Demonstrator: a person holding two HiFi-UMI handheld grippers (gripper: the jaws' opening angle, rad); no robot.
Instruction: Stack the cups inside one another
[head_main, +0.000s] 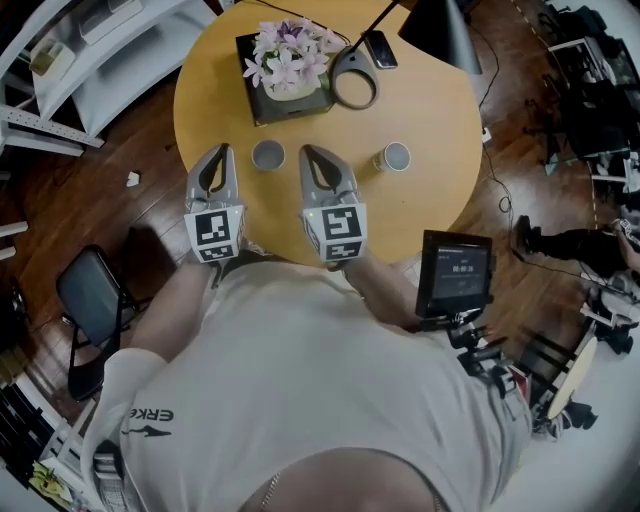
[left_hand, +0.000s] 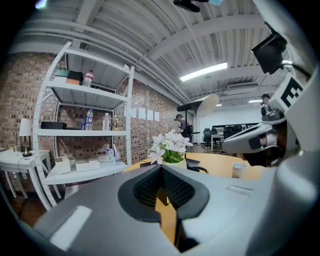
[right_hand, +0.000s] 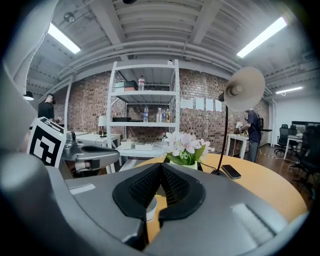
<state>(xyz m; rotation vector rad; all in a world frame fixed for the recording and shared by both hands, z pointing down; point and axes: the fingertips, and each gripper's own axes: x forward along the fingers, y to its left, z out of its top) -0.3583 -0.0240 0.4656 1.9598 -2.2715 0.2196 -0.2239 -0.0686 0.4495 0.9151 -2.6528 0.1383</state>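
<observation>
Round and smooth, the tan wood table (head_main: 430, 200) stands on a dark plank floor. A white metal shelf (head_main: 120, 60) stands beyond it, and the gripper views show a brick wall behind. Two small pale cups sit upright on the tabletop, well apart. Both are round, with open mouths and greyish insides. The left cup (head_main: 268, 154) stands between the tips of the two grippers. The right cup (head_main: 393, 157) is off to the right of the right gripper, touched by nothing.

The left gripper (head_main: 222, 150) and right gripper (head_main: 308, 150) have grey plastic shells with black ribbed pads. Each carries a marker cube near the person's wrists. Both point across the table side by side. Each gripper's own view shows its pads pressed together with nothing between them.

In the right gripper view only a sliver of the left cup shows, low in the notch under the pads. The shell hides the rest.

Farther back, pink-white flowers (head_main: 288, 55) sit in a pot on a dark square slab. Beside them are a lamp's ring base (head_main: 355, 78) and a black phone (head_main: 381, 48). The lamp shade is cut by the top edge of the head view. The person's pale shirt fills the lower part of that view and hides the table's near rim.
</observation>
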